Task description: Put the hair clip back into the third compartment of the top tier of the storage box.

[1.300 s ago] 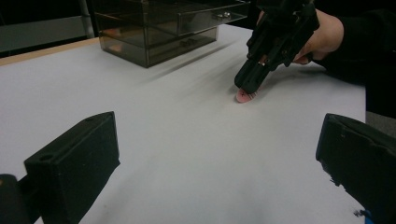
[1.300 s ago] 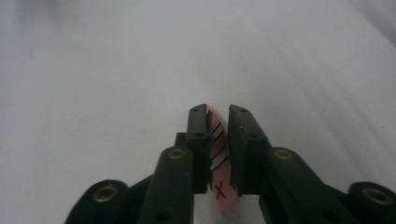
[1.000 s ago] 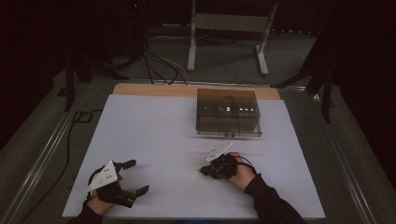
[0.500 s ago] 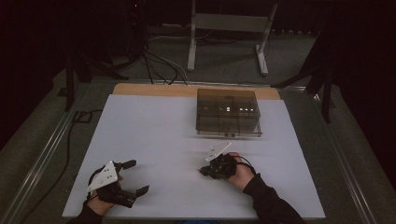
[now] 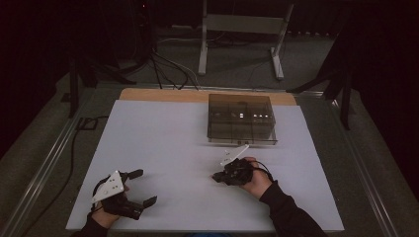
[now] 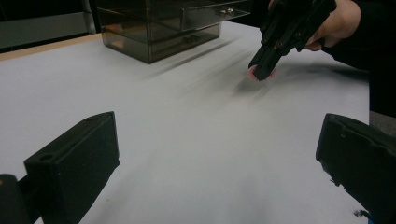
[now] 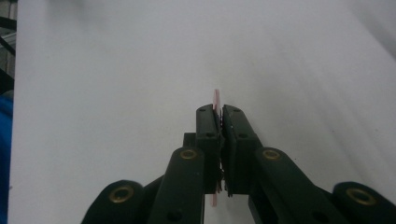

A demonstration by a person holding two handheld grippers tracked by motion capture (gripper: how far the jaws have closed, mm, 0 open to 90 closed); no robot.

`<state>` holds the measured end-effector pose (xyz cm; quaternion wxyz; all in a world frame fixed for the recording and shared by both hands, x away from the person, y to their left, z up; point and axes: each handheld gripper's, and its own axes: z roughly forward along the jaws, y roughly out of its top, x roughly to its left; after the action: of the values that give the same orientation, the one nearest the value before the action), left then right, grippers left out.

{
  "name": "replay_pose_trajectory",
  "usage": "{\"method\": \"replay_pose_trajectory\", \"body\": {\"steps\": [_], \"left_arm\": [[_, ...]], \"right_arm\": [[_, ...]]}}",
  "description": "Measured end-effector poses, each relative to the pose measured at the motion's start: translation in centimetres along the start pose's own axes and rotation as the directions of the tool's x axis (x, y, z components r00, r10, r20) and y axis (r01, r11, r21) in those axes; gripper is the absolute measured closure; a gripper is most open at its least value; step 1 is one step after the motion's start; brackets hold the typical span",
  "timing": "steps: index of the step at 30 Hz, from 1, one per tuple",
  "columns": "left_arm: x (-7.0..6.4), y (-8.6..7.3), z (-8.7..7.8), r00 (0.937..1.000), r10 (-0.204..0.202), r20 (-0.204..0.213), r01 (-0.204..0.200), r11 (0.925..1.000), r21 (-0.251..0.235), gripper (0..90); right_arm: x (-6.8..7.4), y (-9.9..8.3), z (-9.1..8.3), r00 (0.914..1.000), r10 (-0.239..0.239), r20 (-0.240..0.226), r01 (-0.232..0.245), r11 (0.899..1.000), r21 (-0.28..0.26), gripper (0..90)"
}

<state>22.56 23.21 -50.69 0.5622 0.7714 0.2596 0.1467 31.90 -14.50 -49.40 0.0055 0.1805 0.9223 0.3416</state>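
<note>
Jaws pressed together, the right gripper [image 7: 218,114] pinches a thin pink piece [image 7: 215,99] edge-on, its tip poking out past the jaw tips, low over the white table [image 5: 163,143]. The left gripper [image 5: 140,187] rests near the front edge, jaws wide apart and empty. A smoky drawer box [image 5: 240,118] sits beyond.

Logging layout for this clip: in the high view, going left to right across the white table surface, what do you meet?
Left gripper, jaws open, near the front-left → right gripper, shut on a thin pink piece → smoky clear drawer box, farther back and a little further right.
</note>
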Motion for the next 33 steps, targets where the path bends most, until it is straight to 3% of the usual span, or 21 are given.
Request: {"method": "replay_pose_trajectory", "body": {"steps": [33], "left_arm": [[0.0,0.0,-0.2,1.0000,-0.005,-0.004,0.005,1.0000,-0.005,0.5]], "right_arm": [[0.3,2.0,-3.5,1.0000,-0.010,0.000,0.009,0.999,-0.051,86.5]]}}
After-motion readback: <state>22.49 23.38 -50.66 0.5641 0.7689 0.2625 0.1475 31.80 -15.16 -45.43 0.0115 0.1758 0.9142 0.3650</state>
